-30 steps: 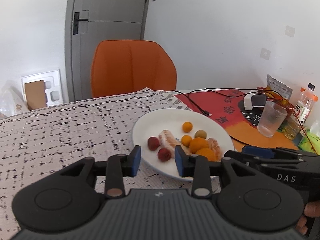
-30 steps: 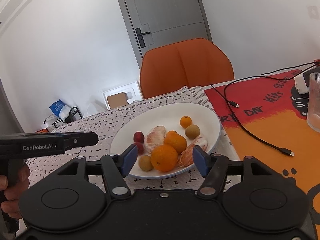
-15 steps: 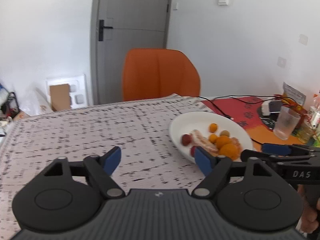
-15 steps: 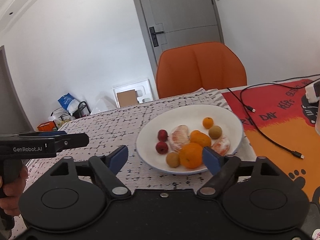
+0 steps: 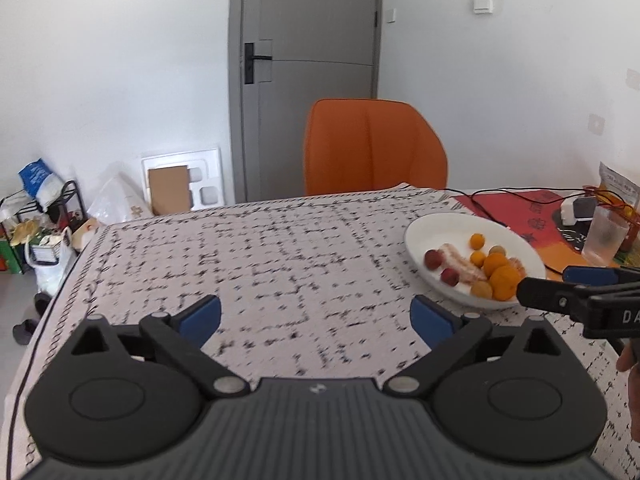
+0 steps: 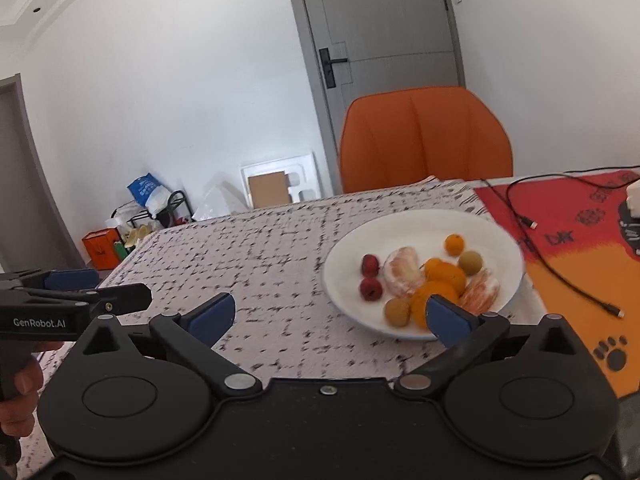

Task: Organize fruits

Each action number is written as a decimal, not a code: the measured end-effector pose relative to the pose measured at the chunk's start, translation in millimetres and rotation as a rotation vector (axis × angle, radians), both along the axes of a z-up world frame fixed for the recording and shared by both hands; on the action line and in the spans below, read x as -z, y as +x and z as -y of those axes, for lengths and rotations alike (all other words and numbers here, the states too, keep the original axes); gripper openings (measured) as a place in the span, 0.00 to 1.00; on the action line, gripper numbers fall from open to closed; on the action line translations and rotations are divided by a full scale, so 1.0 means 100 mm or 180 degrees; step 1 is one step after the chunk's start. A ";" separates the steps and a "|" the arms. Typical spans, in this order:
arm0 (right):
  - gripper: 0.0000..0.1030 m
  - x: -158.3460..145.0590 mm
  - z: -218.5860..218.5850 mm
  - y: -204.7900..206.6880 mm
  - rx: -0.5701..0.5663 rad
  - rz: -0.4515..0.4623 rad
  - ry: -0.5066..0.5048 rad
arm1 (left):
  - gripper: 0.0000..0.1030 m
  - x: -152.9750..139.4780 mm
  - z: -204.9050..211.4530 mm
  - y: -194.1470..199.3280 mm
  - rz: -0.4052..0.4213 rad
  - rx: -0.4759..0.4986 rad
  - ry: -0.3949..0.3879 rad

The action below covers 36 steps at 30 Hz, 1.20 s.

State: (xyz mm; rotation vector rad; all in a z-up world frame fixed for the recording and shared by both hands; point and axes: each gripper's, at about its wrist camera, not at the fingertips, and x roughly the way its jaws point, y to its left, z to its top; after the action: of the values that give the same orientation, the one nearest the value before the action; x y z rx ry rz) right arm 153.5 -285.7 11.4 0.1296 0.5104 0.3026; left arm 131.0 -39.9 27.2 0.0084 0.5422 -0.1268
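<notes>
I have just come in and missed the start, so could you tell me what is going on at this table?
A person holds a two-finger gripper in each hand over a table with a patterned cloth. The left gripper and the right gripper are both opening, with nothing between their fingers. All the fruit sits on a white plate: oranges, peeled citrus pieces, two red fruits and small brown ones. Neither gripper is touching the plate or any fruit.

Bright, even daylight; soft shadows; fisheye bending at edges; motion blur smears the tablecloth pattern.
</notes>
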 end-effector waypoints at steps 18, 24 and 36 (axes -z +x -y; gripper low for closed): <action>1.00 -0.04 -0.27 -0.24 0.0013 0.0027 -0.0079 | 1.00 0.05 -0.48 -0.30 -0.0082 -0.0399 -0.0031; 1.00 0.00 -0.34 -0.33 -0.0002 0.0010 -0.0101 | 1.00 0.06 -0.56 -0.40 -0.0092 -0.0488 -0.0053; 1.00 0.04 -0.37 -0.49 -0.0048 -0.0005 -0.0141 | 1.00 0.07 -0.58 -0.62 -0.0089 -0.0553 -0.0056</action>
State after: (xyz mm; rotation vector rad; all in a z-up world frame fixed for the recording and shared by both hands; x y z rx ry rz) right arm 104.5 -248.9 7.5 0.0828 0.5194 0.3059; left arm 69.3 18.2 19.8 -0.0577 0.5672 0.0377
